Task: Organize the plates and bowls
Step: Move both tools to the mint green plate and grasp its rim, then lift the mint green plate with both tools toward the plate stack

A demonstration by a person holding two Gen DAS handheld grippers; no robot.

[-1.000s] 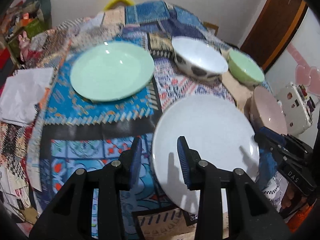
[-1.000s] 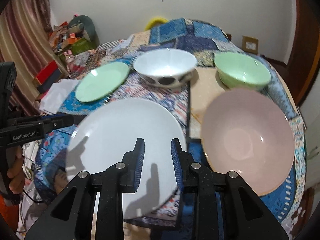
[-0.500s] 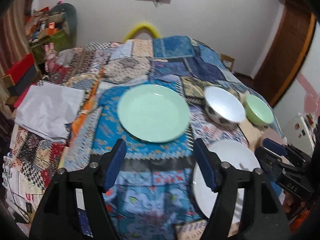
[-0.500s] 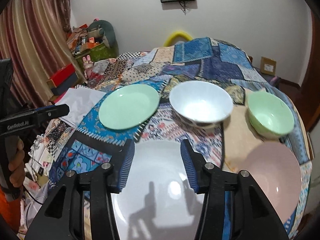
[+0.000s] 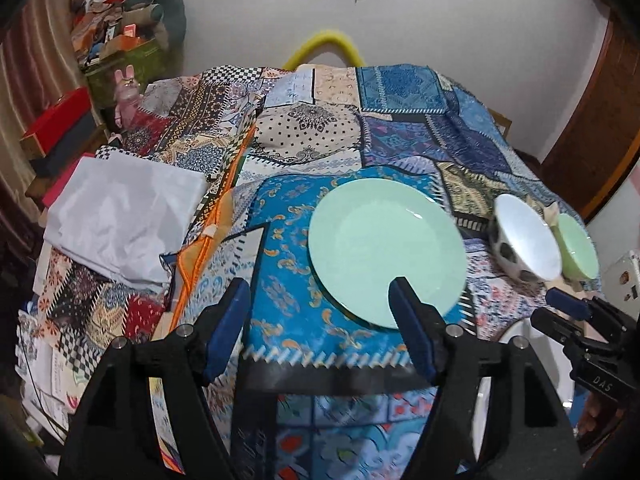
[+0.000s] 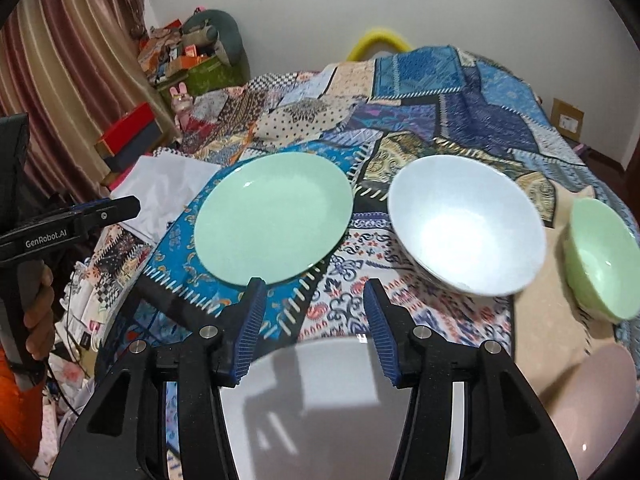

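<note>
Left gripper [image 5: 320,304]: jaws stand wide apart with nothing between them; they have just been opening. It hangs above the patchwork cloth [image 5: 288,312], its right fingertip in front of the near rim of the green plate [image 5: 384,256].
Right gripper [image 6: 314,300]: jaws moderately parted and empty, also just opened. It hangs above the far rim of the white plate [image 6: 320,392], pointing at the cloth between the green plate and the white bowl [image 6: 464,232].
Green plate: lies flat on a bright blue patch of cloth, near the middle of the bed.
White plate: lies at the near edge of the bed, under the right gripper, in front of the green plate and the white bowl.
White bowl: upright, dark spots on its outer wall, just right of the green plate.
Green bowl [image 6: 600,256]: upright near the right edge, close beside the white bowl; whether they touch I cannot tell.
Pink bowl [image 6: 592,404]: near right corner, just beside the white plate.
White sheet [image 5: 116,216]: crumpled at the left edge of the bed.
Person's hand [image 6: 38,324]: grips the left gripper's handle, at the left of the right wrist view.
</note>
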